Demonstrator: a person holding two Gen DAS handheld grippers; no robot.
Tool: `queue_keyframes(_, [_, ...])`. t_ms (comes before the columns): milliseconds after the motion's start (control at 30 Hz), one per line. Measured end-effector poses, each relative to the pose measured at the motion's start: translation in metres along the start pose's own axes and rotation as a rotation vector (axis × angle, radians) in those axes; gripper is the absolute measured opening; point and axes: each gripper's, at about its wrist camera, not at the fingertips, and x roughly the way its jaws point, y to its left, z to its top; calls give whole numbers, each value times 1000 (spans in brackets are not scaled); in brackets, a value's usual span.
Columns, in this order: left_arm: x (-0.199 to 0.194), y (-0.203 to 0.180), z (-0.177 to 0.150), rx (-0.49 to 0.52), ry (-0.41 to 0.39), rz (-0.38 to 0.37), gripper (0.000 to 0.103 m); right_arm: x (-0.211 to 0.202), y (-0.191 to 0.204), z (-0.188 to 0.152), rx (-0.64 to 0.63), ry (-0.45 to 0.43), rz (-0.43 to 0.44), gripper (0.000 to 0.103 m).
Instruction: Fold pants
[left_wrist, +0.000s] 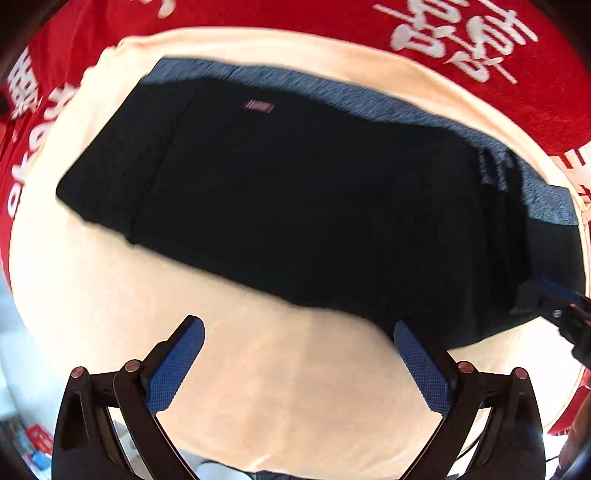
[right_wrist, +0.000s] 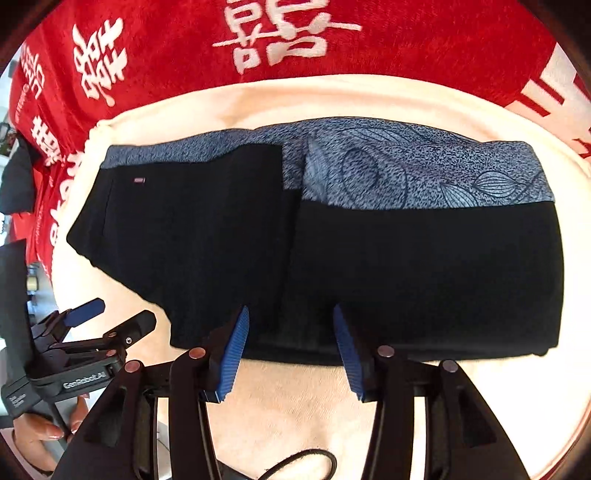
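Your black fabric pants with the blue-grey leaf-patterned waistband (right_wrist: 332, 236) lie folded on the cream cloth (right_wrist: 295, 417) that covers the tabletop, their long axis running crosswise to both sets of jaws. Your right gripper (right_wrist: 290, 350) is the nearer one: its jaws stand about half open and hold nothing, their tips over the pants' near edge, with one folded layer ending in a step just beyond the left pad. Your left gripper (left_wrist: 299, 365) hangs wide open and empty over bare cream cloth, the near edge just ahead of its right pad.

A small reddish label (left_wrist: 259, 106) sits on the far left part of the pants; its text is too small to read. The left gripper's body reads "GenRobot.AI". The red blanket (right_wrist: 184, 48) beyond carries large white Chinese characters, seemingly the double-happiness sign.
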Motion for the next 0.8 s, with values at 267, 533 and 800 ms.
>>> queue_keyframes(267, [4, 47, -17, -67, -43, -67, 103, -3, 24, 2, -32, 19, -40, 58])
queue_keyframes(533, [-4, 132, 7, -256, -124, -251, 103, 17, 17, 8, -8, 56, -19, 67])
queue_keyframes(800, [-7, 195, 2, -450, -161, -453, 103, 25, 32, 9, -73, 70, -52, 80])
